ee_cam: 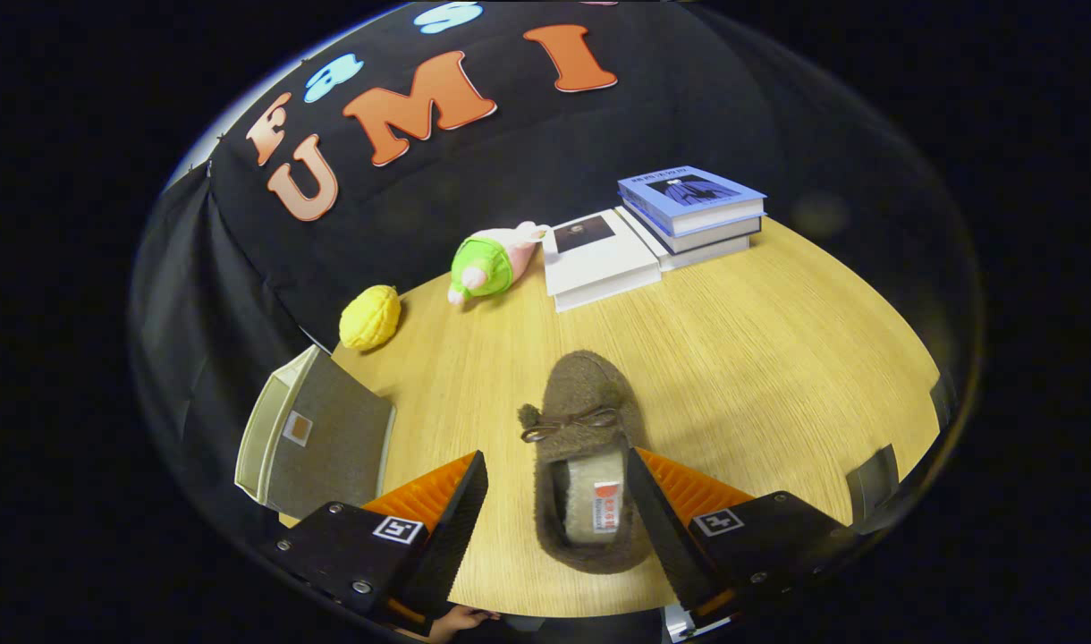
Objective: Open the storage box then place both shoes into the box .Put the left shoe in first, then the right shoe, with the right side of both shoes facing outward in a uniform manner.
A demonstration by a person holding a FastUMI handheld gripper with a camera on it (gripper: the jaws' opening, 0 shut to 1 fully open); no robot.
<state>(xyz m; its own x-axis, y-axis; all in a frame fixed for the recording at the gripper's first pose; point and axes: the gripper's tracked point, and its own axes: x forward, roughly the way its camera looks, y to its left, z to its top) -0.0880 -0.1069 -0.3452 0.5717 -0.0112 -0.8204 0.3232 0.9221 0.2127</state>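
Observation:
A brown fuzzy slipper point(586, 420) with a small bow lies on the wooden table point(778, 358), toe pointing away from me. Its heel end sits between my two fingers. My gripper point(559, 487) is open, and the right finger stands close beside the slipper's right rim while the left finger is apart from it. The storage box point(317, 434), beige with a grey front panel, stands at the table's left edge just left of my left finger. I cannot tell whether the box is open.
A yellow plush toy point(369, 317) and a green and pink plush toy point(487, 262) lie at the back left. A white book point(599, 259) and a stack of books point(693, 215) rest at the back. A hand point(460, 619) shows below the left finger.

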